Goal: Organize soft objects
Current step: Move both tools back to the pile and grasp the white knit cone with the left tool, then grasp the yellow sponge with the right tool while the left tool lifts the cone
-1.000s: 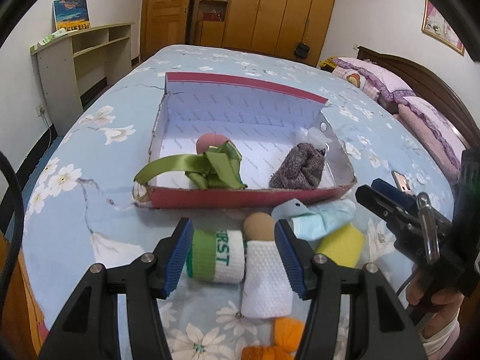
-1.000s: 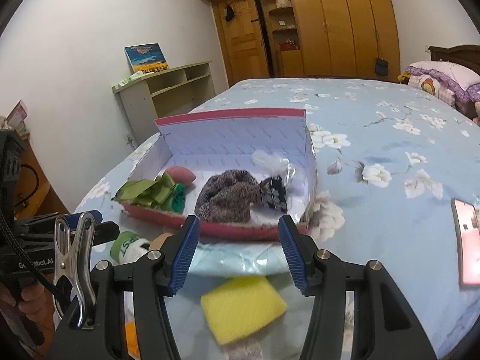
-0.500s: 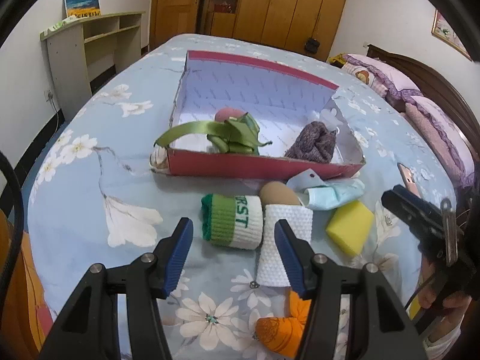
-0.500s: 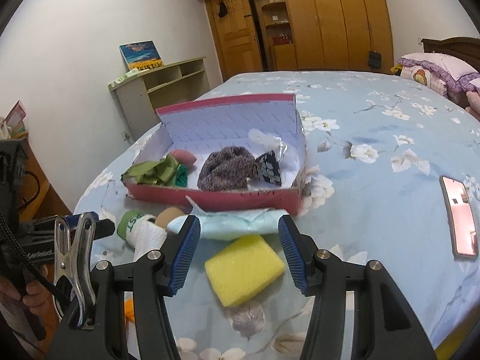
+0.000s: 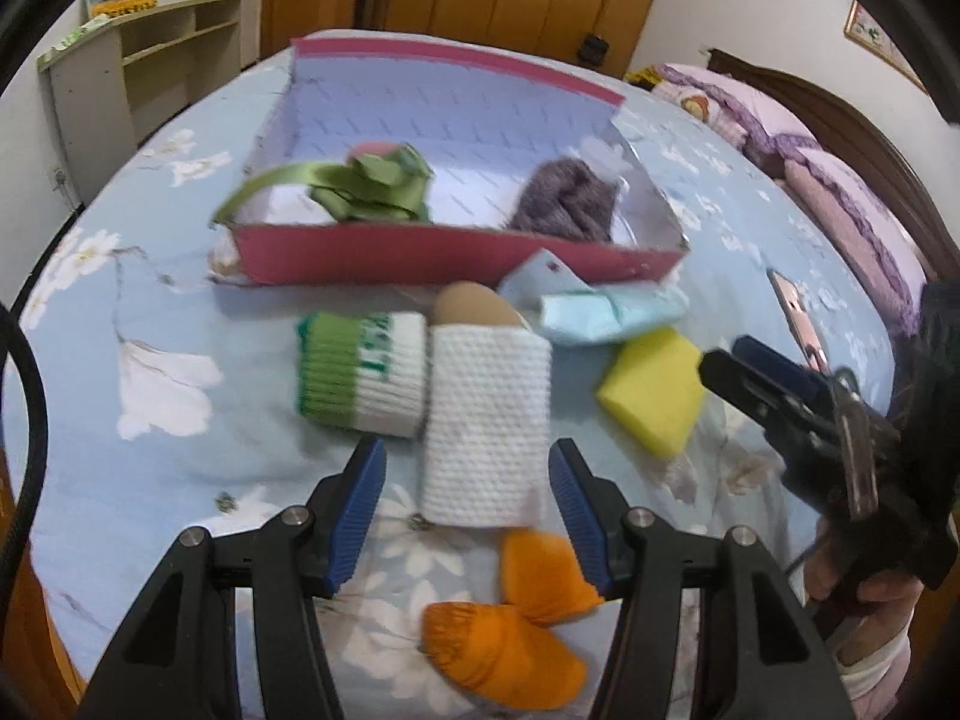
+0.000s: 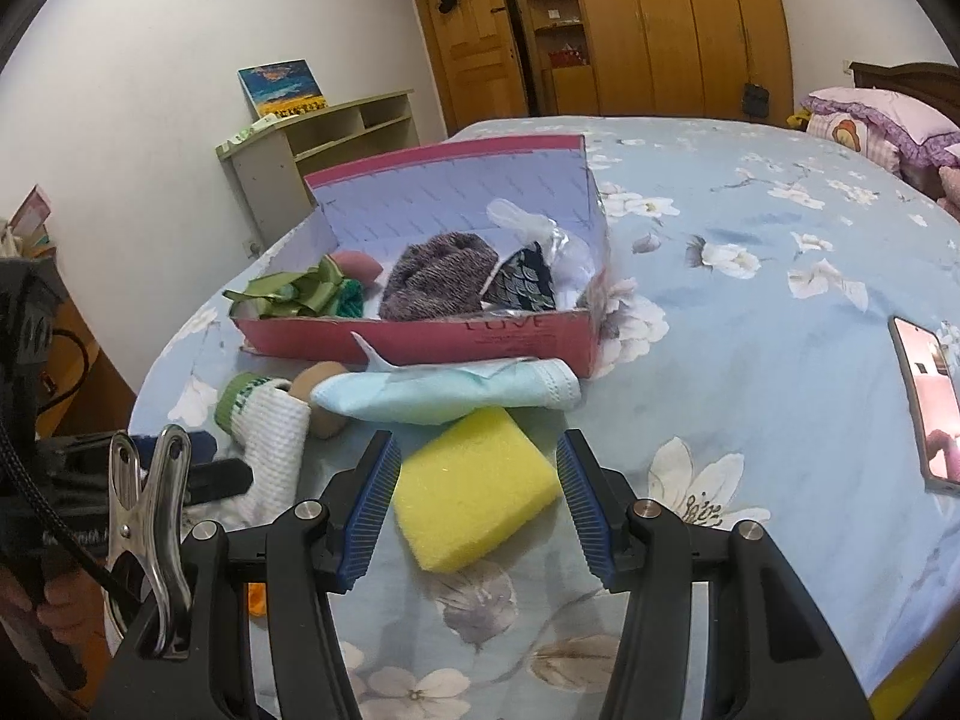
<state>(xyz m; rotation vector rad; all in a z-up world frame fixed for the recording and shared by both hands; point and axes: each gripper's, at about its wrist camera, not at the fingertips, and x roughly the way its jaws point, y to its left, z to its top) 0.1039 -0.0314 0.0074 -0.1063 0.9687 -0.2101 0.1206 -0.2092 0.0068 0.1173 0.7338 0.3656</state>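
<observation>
A red box (image 5: 456, 252) (image 6: 420, 342) lies on the bed with a green ribbon (image 5: 366, 189), a purple knit (image 5: 564, 204) and a dark patterned pouch (image 6: 522, 282) inside. In front of it lie a white knit sleeve (image 5: 486, 420) with a tan ball, a green-white sock (image 5: 360, 372), a light blue cloth (image 6: 444, 396), a yellow sponge (image 6: 474, 486) (image 5: 654, 390) and an orange cloth (image 5: 510, 642). My left gripper (image 5: 468, 510) is open, its jaws astride the near end of the white sleeve. My right gripper (image 6: 477, 504) is open, its jaws on either side of the sponge.
A phone (image 6: 927, 396) lies on the blue floral bedspread at the right. Pillows (image 6: 876, 120) are at the head of the bed. A shelf unit (image 6: 312, 150) stands by the left wall, wardrobes behind. The bed's near edge is just below the grippers.
Both grippers have pulled back from the box and lowered toward the loose items. The left now straddles the white sleeve and the right straddles the sponge. Both stay open.
</observation>
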